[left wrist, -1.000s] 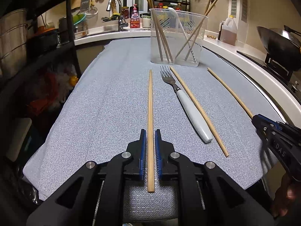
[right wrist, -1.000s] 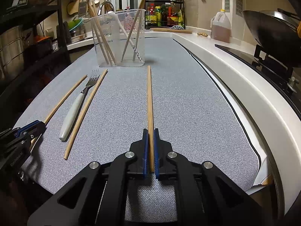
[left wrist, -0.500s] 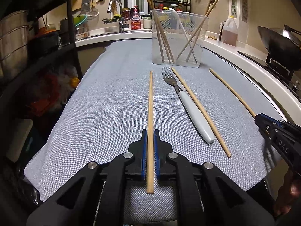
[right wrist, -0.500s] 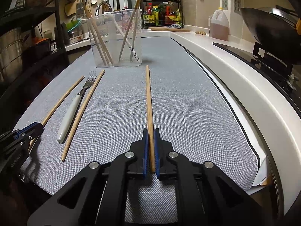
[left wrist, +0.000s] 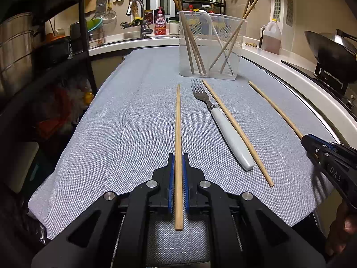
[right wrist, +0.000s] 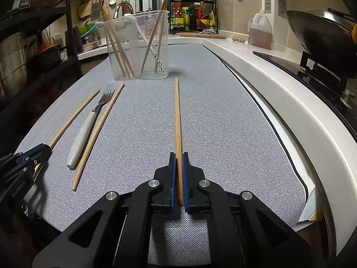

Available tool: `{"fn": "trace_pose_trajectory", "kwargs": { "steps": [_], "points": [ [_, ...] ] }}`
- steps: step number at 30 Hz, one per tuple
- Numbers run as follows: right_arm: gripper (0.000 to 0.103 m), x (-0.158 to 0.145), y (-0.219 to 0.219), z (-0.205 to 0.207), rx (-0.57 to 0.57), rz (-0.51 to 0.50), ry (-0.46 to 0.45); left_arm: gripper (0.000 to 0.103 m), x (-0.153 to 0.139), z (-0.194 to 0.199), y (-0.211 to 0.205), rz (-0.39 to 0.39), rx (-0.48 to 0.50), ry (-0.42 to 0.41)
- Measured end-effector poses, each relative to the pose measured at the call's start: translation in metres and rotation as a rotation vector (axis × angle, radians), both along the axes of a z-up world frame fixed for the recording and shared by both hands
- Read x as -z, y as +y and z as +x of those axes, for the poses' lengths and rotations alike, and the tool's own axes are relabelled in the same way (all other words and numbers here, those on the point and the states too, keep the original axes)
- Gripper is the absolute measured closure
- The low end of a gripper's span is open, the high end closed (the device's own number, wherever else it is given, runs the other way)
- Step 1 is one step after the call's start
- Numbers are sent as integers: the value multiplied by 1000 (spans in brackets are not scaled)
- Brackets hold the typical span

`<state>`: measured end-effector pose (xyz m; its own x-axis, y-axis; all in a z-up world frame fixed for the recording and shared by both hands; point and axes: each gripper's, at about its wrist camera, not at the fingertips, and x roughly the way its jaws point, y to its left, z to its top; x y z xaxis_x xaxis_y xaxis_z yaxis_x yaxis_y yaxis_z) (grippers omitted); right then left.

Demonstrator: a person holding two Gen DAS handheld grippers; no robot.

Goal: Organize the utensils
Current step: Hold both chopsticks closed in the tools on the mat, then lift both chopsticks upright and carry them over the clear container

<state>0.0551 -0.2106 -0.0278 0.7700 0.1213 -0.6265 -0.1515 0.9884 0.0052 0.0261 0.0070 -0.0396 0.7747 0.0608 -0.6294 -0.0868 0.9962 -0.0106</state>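
grey woven cloth (left wrist: 125,129) covers the kitchen counter, with a sink and tap (left wrist: 136,6) at the far end and a dark wok (right wrist: 321,42) off at about two o'clock. on the cloth at twelve o'clock stands a clear plastic container (left wrist: 212,47) with several chopsticks and a striped straw leaning inside it.

the left gripper (left wrist: 178,158) has its blue-padded jaws drawn together on a chopstick (left wrist: 178,120), which runs straight ahead toward twelve o'clock, its far tip stopping short of the container and its near end poking out behind the pads. whether the stick rests on the cloth or is raised, i cannot tell.

the right gripper (right wrist: 178,158) is likewise clamped on another chopstick (right wrist: 177,116), also pointing at twelve o'clock, its far tip near the container's base.

between the two held sticks lie a fork (left wrist: 221,122) with a white handle, tines toward the container, and a loose chopstick (left wrist: 236,129) just beside it on the side toward the right gripper, close along the handle. both lie flat and slightly angled.

from the left wrist view the right gripper shows at about three o'clock; from the right wrist view the left one sits at about nine o'clock.
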Motion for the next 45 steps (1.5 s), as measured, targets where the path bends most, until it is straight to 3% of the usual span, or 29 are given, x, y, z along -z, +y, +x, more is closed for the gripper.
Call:
{"fn": "trace_pose_trajectory", "kwargs": {
  "steps": [18, 31, 45],
  "points": [
    [98, -4, -3, 1, -2, 6, 4, 96, 0, 1, 2, 4, 3, 3],
    [98, -32, -5, -8, -2, 9, -68, 96, -18, -9, -3, 30, 13, -75],
    [98, -91, -6, -27, -15, 15, -186, 96, -52, -18, 2, -34, 19, -142]
  ]
}}
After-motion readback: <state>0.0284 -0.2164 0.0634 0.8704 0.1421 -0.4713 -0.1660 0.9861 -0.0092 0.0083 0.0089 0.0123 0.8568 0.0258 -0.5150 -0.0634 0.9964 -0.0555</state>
